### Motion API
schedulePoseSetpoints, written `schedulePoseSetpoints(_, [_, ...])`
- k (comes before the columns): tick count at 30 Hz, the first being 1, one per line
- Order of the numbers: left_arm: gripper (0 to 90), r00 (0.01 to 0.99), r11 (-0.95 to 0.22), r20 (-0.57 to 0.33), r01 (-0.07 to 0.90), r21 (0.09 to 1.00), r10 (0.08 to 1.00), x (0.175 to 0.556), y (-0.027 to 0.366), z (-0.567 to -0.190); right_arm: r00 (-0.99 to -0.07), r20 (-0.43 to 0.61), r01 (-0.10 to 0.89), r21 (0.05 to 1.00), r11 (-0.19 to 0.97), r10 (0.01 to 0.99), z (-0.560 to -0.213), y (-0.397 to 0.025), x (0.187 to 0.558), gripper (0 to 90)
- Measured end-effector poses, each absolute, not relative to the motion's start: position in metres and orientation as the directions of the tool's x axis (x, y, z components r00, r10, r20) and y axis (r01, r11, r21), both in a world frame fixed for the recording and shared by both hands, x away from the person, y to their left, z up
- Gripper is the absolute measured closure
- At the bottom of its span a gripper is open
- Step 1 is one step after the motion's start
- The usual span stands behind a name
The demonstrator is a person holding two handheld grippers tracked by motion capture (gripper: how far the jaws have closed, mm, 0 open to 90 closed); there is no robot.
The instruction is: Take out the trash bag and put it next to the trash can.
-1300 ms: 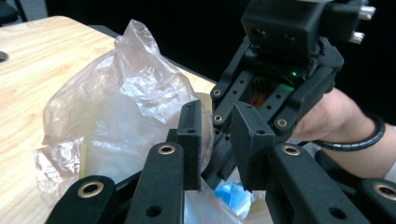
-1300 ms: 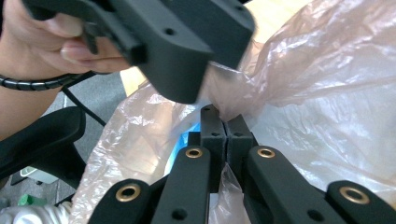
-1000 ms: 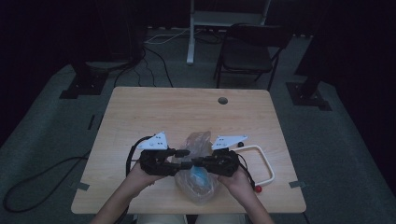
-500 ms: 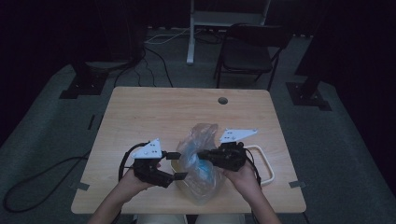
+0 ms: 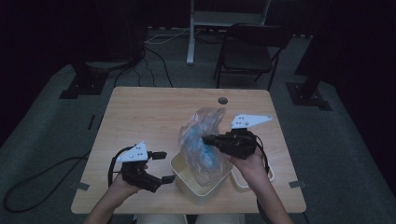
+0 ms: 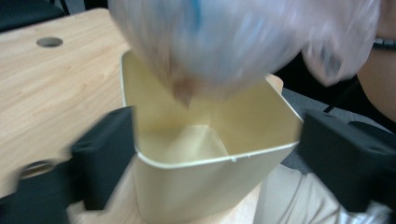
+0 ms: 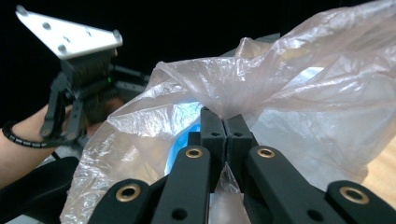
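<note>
Over the near edge of the tabletop (image 5: 154, 116), from the high view: right gripper (image 5: 211, 139) holding a clear plastic bag (image 5: 201, 144) upright, bag bottom hanging inside the cream bin (image 5: 201, 189). Left gripper (image 5: 164, 167) just beside the bin's left wall, jaws spread wide and holding nothing. Best done by keeping the bag centred over the opening and lowering straight down, without dragging film over the rim.

Along the left gripper view: bin (image 6: 210, 163) sitting between the two black jaws, neither touching for certain because of blur. Bag (image 6: 233, 42) hanging above, its lowest tip dipping into the opening. Worth closing gently on the bin walls to steady it, since a light bin probably slides when the bag pushes against it.

Along the right gripper view: jaws fully closed, pinching a gathered fold of the bag (image 7: 289, 84), something blue glowing through the film (image 7: 180, 140). Other gripper (image 7: 84, 88) farther off at left. Pinch looks narrow, so slow movement advised to avoid tearing or slipping; release only once the bag's weight rests in the bin.
</note>
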State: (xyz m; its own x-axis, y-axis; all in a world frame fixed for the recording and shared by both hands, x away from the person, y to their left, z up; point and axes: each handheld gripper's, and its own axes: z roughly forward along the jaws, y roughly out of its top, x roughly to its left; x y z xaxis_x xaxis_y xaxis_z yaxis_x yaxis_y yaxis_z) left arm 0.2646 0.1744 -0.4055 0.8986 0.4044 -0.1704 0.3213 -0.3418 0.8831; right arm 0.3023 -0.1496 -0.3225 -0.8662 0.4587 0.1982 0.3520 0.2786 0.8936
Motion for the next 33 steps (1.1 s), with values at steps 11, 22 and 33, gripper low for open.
schedulePoseSetpoints(11, [0.4,0.868,-0.426,-0.101,0.337,0.840,0.487,0.255,0.190,-0.433,-0.836,0.168,0.330,0.915,0.234,0.522,-0.280,-0.156,0.331,89.3])
schedulePoseSetpoints(22, [0.4,0.754,-0.385,-0.096,0.435,0.814,0.650,0.251,0.218,-0.485,-0.769,0.235,0.392,0.908,0.148,0.595,-0.283,-0.170,0.374,89.2])
schedulePoseSetpoints(33, [0.4,0.658,-0.362,-0.061,0.486,0.796,0.750,0.243,0.248,-0.519,-0.645,0.301,0.509,0.854,0.102,0.702,-0.329,-0.187,0.423,89.1])
